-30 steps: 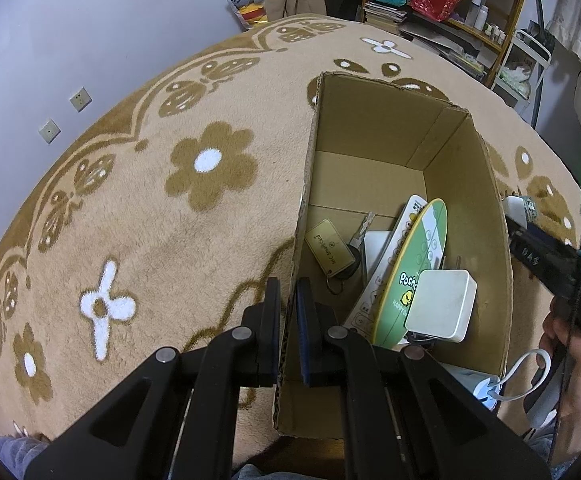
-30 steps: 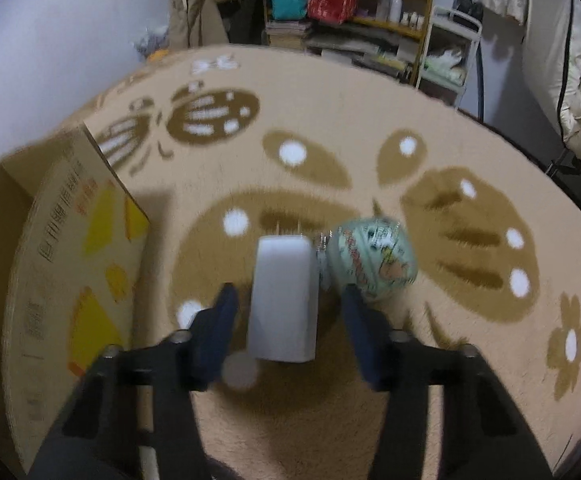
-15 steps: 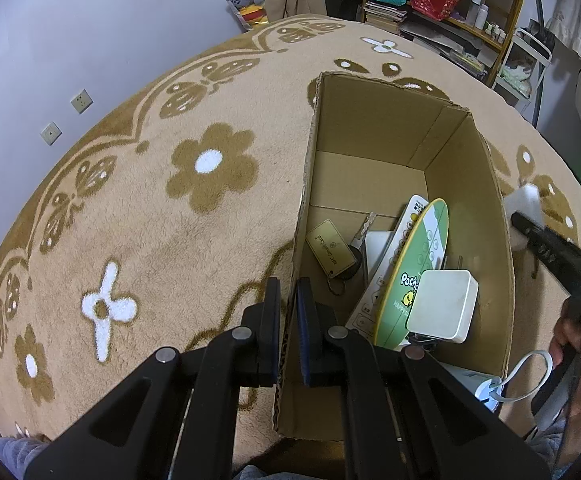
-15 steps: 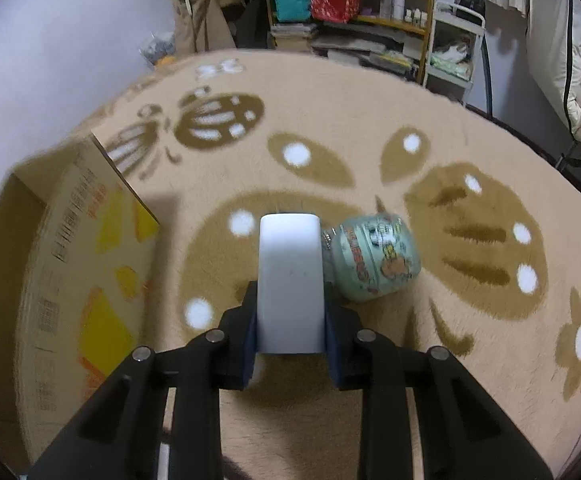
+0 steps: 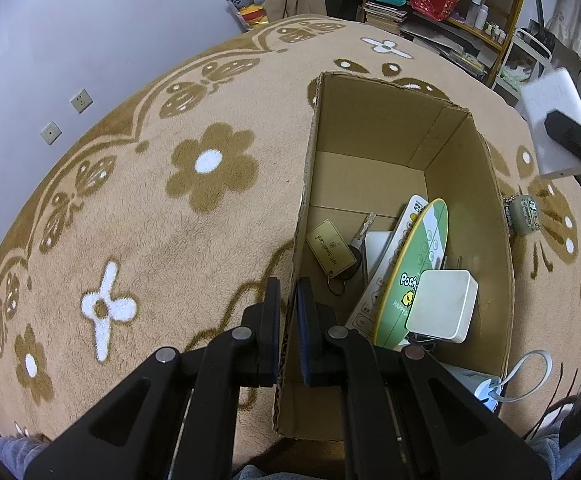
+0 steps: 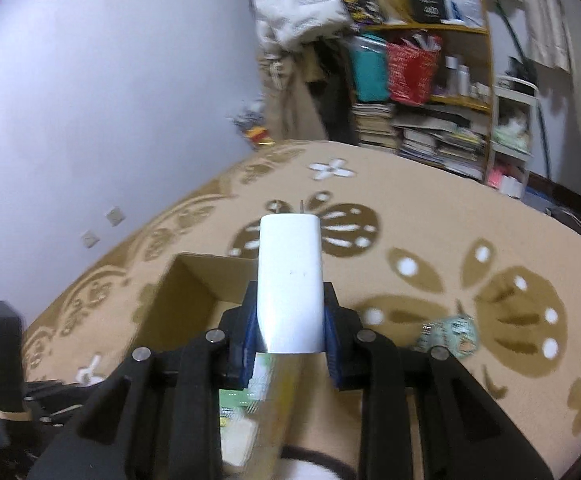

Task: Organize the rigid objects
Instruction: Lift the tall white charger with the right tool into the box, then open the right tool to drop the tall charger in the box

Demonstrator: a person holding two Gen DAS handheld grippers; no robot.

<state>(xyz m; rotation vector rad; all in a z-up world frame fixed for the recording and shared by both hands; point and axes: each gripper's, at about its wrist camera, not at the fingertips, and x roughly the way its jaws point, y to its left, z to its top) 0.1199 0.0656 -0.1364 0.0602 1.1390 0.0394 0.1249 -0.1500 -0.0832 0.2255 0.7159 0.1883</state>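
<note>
An open cardboard box [image 5: 466, 128] stands on the flowered carpet. It holds a green oval fan [image 5: 418, 280], a white square adapter [image 5: 442, 304], a key with a tan tag [image 5: 330, 246] and a white remote [image 5: 406, 220]. My left gripper [image 5: 288, 320] is shut on the box's left wall. My right gripper [image 6: 290, 340] is shut on a white charger block [image 6: 290, 280] and holds it in the air over the box [image 6: 194, 276]. The charger also shows in the left wrist view [image 5: 550, 120]. A small green pouch [image 5: 524, 214] lies on the carpet right of the box.
A white cable and plug [image 5: 502, 380] lie by the box's near right corner. Shelves with books and bags [image 6: 422, 92] stand at the far side of the room. A wall with sockets [image 5: 66, 114] runs along the left.
My right gripper closed on the white charger block, lifted it off the carpet beside the green pouch and carried it left over the box. My left gripper has kept its hold on the box wall.
</note>
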